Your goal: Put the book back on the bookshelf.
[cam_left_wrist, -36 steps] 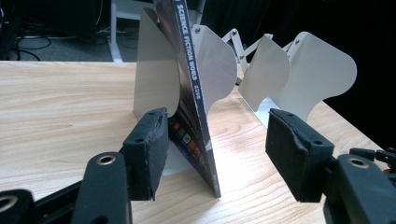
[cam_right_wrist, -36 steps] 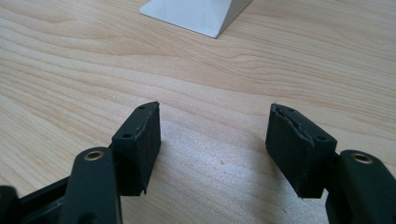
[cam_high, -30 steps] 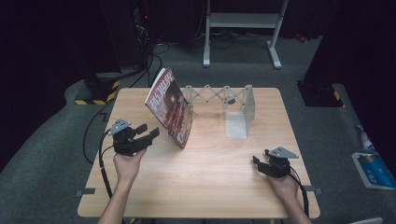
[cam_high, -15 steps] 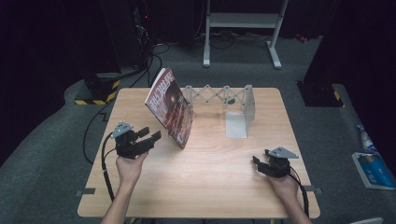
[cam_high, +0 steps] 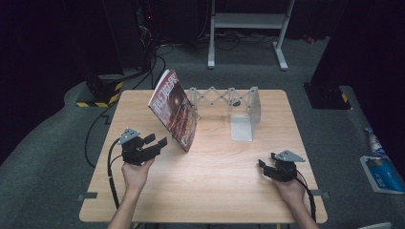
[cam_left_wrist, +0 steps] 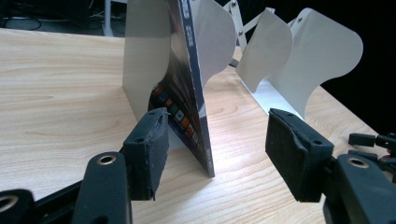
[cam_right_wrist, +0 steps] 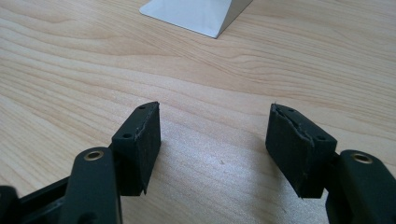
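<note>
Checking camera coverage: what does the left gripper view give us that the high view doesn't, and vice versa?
Left gripper view: the book edge-on, its lower corner between the open pads, untouched, and the curved divider plates of the rack up close.

High view: the whole table, both hands, the right gripper resting apart near the front right, and the floor with a stand.

Both: the book leaning at the rack's left end, and the left gripper open beside it.

Dark room, grey carpet floor [cam_high: 57,143], wood table [cam_high: 219,181]
</note>
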Motion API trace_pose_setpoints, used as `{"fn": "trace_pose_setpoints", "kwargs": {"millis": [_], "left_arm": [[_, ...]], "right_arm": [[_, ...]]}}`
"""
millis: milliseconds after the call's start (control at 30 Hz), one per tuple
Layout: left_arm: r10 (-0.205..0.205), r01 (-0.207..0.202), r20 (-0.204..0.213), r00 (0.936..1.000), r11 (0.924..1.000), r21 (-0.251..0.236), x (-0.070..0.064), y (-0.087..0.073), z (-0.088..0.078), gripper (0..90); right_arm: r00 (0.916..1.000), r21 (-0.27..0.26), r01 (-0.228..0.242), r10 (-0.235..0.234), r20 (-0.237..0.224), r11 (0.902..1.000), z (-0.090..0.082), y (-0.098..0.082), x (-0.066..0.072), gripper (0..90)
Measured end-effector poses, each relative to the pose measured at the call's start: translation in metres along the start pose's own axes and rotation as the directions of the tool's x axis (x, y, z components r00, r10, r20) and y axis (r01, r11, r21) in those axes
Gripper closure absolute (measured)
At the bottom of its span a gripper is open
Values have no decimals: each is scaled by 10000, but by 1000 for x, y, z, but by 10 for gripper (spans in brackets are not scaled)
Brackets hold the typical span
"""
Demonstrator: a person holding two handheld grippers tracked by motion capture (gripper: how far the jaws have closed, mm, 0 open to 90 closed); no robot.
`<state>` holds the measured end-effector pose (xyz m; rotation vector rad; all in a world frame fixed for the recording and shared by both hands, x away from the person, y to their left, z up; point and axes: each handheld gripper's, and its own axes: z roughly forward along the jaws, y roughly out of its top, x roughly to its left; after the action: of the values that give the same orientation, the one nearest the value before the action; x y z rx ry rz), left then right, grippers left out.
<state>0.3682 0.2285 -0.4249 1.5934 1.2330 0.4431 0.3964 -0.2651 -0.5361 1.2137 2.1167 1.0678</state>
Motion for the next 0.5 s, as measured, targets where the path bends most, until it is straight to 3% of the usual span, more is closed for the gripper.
{"fn": "trace_pose_setpoints", "kwargs": {"millis": [500], "left_arm": [[100,-101,20,9999,9990,433,-4,-16,11,400]], "right_arm": [[10000,-10,8,-8,7,10000,0,0,0,357]]}}
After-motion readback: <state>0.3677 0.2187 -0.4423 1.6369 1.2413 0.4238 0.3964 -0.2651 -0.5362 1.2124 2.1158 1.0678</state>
